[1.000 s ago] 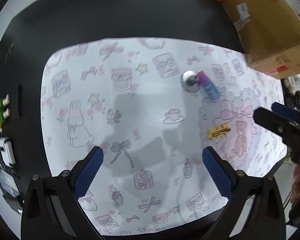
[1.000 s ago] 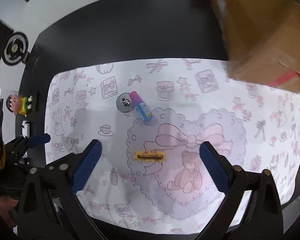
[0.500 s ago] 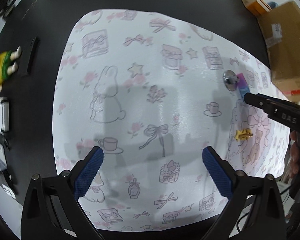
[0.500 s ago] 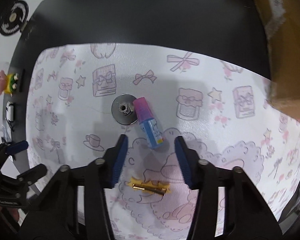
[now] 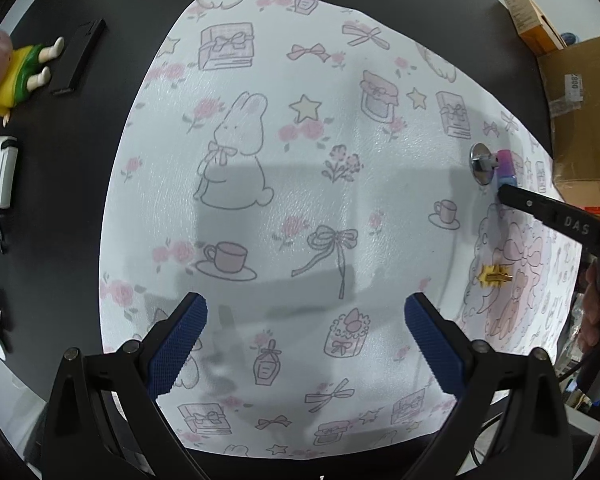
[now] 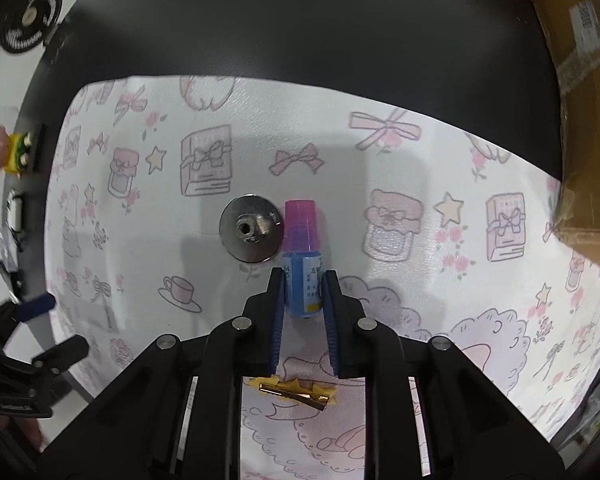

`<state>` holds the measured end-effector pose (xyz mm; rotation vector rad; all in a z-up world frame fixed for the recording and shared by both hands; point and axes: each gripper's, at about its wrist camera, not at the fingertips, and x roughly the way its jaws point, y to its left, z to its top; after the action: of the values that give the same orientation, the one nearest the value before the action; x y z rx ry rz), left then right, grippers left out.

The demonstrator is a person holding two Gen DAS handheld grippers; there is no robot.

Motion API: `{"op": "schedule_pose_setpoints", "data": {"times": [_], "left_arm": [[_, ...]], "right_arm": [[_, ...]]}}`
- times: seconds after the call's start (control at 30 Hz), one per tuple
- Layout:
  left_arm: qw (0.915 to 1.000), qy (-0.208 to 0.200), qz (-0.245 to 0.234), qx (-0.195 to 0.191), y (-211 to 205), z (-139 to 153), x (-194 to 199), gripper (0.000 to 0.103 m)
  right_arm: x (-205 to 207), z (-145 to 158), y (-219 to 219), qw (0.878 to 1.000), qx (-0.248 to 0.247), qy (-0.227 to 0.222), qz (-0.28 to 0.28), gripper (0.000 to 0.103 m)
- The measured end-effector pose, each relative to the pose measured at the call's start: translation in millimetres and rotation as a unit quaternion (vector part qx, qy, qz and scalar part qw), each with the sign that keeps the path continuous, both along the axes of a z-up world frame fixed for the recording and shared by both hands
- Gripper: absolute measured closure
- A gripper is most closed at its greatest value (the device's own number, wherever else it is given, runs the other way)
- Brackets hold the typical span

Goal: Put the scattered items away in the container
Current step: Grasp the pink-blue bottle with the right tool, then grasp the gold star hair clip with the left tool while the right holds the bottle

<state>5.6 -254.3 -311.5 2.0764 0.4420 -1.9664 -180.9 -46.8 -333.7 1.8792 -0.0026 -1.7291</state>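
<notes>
Left wrist view: the left tongs [image 5: 306,332] hang released, blue pads wide apart, over the patterned mat [image 5: 284,208] that covers the dark bench [image 5: 112,8]. Far across the mat from them lie a metal disc [image 5: 480,162] and, touching it, a small bottle [image 5: 505,166] with a pink cap. The right tongs [image 5: 504,194] reach in at the bottle's near end. A yellow clip [image 5: 495,275] lies on the mat nearer than the bottle, well apart from it. A cardboard box [image 5: 580,120] stands beyond the bottle, at the mat's edge. A toy figure [image 5: 14,74] lies on the bench off the mat.

Right wrist view: the right tongs [image 6: 303,294] sit nearly clenched around the bottle's [image 6: 302,264] blue body, pads on either side; I cannot tell whether they grip it. The bottle lies flat on the mat, cap pointing away, touching the disc [image 6: 252,234]. The clip [image 6: 296,392] lies behind the bottle, under the tongs. The box [image 6: 584,120] rises to the bottle's far right.
</notes>
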Motion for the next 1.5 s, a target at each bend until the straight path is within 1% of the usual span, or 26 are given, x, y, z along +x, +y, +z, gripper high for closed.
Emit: {"op": "schedule_pose_setpoints", "data": {"times": [0.1, 0.23, 0.4, 0.57, 0.77, 0.83, 1.0, 1.13, 1.17, 1.2, 1.23, 1.27, 1.3, 1.43, 1.47, 1.5], "left_arm": [[1.0, 0.005, -0.003, 0.006, 6, -2, 1, 0.004], [0.9998, 0.006, -0.018, 0.01, 25, -7, 0, 0.004], [0.9994, 0.012, -0.027, 0.016, 47, -9, -9, 0.004], [0.9981, 0.012, -0.06, 0.013, 81, -9, -18, 0.004], [0.9968, 0.008, -0.077, 0.019, 117, -16, -22, 0.004], [0.9965, 0.009, -0.082, 0.016, 130, -20, -27, 0.004], [0.9957, 0.012, -0.092, 0.008, 162, -31, -38, 0.004], [0.9953, 0.008, -0.096, -0.006, 180, -38, -46, 0.005], [0.9954, 0.006, -0.095, -0.009, 183, -40, -48, 0.008], [0.9954, 0.004, -0.094, -0.013, 187, -42, -49, 0.016], [0.9955, 0.001, -0.093, -0.017, 189, -45, -51, 0.021], [0.9956, -0.002, -0.091, -0.023, 190, -48, -52, 0.03], [0.9956, -0.006, -0.088, -0.029, 191, -51, -53, 0.037], [0.9949, -0.009, -0.086, -0.052, 196, -54, -56, 0.04], [0.9947, -0.01, -0.084, -0.059, 195, -54, -57, 0.045], [0.9944, -0.01, -0.081, -0.067, 194, -53, -56, 0.054]], "right_arm": [[-3, 0, 15, 1.0, -0.002, -0.003, -0.012, 0.085], [-4, -2, 36, 1.0, 0.004, -0.008, -0.021, 0.085], [1, -3, 65, 0.999, 0.011, -0.012, -0.028, 0.085], [16, -8, 100, 0.999, 0.012, -0.021, -0.043, 0.085], [46, -18, 132, 0.998, 0.007, -0.033, -0.059, 0.085], [55, -20, 141, 0.997, 0.003, -0.036, -0.062, 0.085], [63, -22, 156, 0.997, -0.006, -0.036, -0.063, 0.085], [70, -23, 168, 0.997, -0.014, -0.035, -0.064, 0.085], [71, -23, 171, 0.997, -0.016, -0.035, -0.064, 0.084], [73, -24, 174, 0.997, -0.018, -0.035, -0.064, 0.084], [74, -24, 177, 0.997, -0.02, -0.035, -0.064, 0.084], [74, -26, 180, 0.997, -0.021, -0.036, -0.064, 0.084], [73, -29, 183, 0.997, -0.023, -0.036, -0.063, 0.084], [73, -34, 197, 0.997, -0.028, -0.035, -0.058, 0.084], [75, -35, 200, 0.997, -0.029, -0.035, -0.058, 0.084], [76, -36, 202, 0.997, -0.031, -0.036, -0.058, 0.084]]}}
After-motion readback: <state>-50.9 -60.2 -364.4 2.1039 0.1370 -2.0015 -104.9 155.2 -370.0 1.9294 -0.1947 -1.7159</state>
